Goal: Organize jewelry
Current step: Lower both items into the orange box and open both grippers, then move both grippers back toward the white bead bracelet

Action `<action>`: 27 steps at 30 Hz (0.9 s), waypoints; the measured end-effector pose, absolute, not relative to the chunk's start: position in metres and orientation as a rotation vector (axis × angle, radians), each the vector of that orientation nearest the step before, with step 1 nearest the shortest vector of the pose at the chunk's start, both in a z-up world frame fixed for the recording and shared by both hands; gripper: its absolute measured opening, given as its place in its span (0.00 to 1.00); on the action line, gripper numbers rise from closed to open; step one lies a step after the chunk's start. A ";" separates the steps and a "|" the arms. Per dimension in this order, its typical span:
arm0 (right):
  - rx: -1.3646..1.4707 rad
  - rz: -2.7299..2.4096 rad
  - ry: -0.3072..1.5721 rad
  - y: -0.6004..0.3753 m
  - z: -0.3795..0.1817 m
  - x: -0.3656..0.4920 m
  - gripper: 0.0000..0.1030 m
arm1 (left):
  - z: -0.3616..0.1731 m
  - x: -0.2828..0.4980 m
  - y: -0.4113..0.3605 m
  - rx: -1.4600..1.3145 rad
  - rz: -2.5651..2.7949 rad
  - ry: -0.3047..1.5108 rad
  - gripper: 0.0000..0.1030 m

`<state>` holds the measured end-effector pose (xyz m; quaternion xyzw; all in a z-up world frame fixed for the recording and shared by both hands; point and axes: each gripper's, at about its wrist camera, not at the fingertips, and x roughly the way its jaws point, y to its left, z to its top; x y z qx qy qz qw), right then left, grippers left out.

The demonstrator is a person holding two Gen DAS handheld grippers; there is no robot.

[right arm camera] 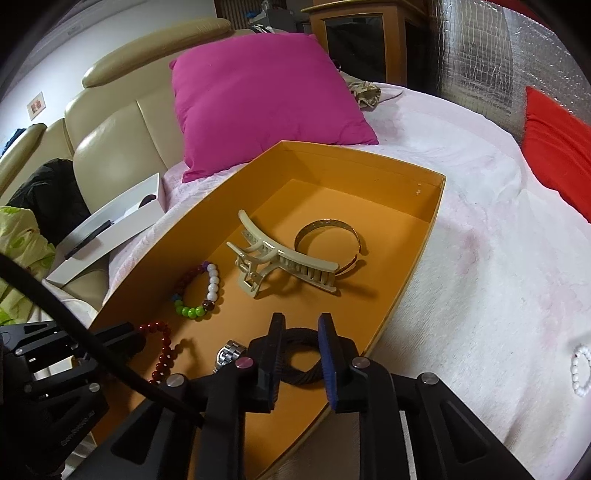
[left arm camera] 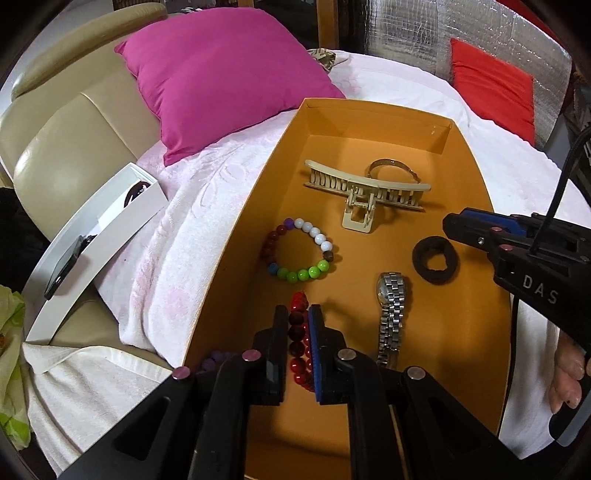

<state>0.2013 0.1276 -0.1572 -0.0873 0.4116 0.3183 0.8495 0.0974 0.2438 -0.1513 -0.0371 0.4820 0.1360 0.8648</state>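
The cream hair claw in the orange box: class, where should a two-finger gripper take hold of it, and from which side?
Grip the hair claw by its raised pinch handle, coming from above. The handle stands clear of the box floor, whereas the long toothed jaws lie wide and curved.

A magenta pillow [left arm camera: 225, 77] lies on a white blanket [left arm camera: 192, 206] and leans against a beige leather sofa [left arm camera: 55, 147]. A red cushion [left arm camera: 491, 85] sits at the blanket's far right, before a silvery quilted sheet [left arm camera: 461, 33]. A white tray [left arm camera: 96, 236] rests on the sofa seat beside the blanket, with a dark flat object [left arm camera: 62, 269] on it. Green-patterned cloth [right arm camera: 22, 243] lies at the left. A wooden cabinet [right arm camera: 362, 40] stands behind the pillow.
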 end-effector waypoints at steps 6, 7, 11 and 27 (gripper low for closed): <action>-0.157 0.681 0.860 0.124 -0.153 0.199 0.29 | -0.145 0.094 0.241 -0.029 0.317 0.984 0.26; -0.150 0.681 0.855 0.123 -0.152 0.199 0.33 | -0.145 0.094 0.240 -0.024 0.320 0.980 0.27; -0.126 0.679 0.849 0.119 -0.150 0.200 0.36 | -0.142 0.094 0.237 -0.007 0.325 0.969 0.27; -0.008 0.699 0.860 0.098 -0.139 0.205 0.36 | -0.139 0.095 0.229 0.032 0.357 0.957 0.53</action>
